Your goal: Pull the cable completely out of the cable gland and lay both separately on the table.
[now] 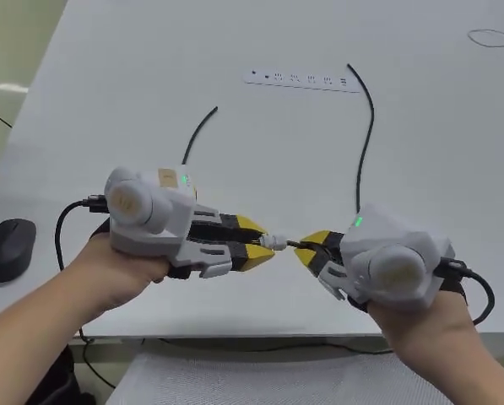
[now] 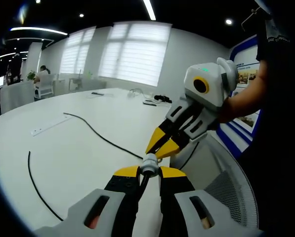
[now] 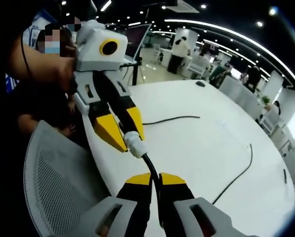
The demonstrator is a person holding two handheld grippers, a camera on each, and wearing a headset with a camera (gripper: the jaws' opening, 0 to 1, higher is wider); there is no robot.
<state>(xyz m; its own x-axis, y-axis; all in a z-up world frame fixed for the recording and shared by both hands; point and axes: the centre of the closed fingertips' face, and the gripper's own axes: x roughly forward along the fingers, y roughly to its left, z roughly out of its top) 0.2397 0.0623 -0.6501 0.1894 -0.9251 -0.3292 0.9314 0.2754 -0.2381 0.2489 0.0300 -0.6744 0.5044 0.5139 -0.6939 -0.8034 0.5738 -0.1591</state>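
Cable gland (image 3: 135, 144), round white plastic, holds thin black cable (image 3: 151, 169).

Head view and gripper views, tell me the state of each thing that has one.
left hand-held gripper: shut on the cable gland.
right hand-held gripper: shut on the cable.
cable gland: held in the air, cable not yet out.
cable: one end in the gland.
power strip: flat on the table.

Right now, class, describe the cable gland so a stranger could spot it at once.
Above the white table's near edge, the left gripper and right gripper meet tip to tip. The cable gland is the small white fitting in the left gripper's yellow tips, unlike the thin black cable entering the right gripper.
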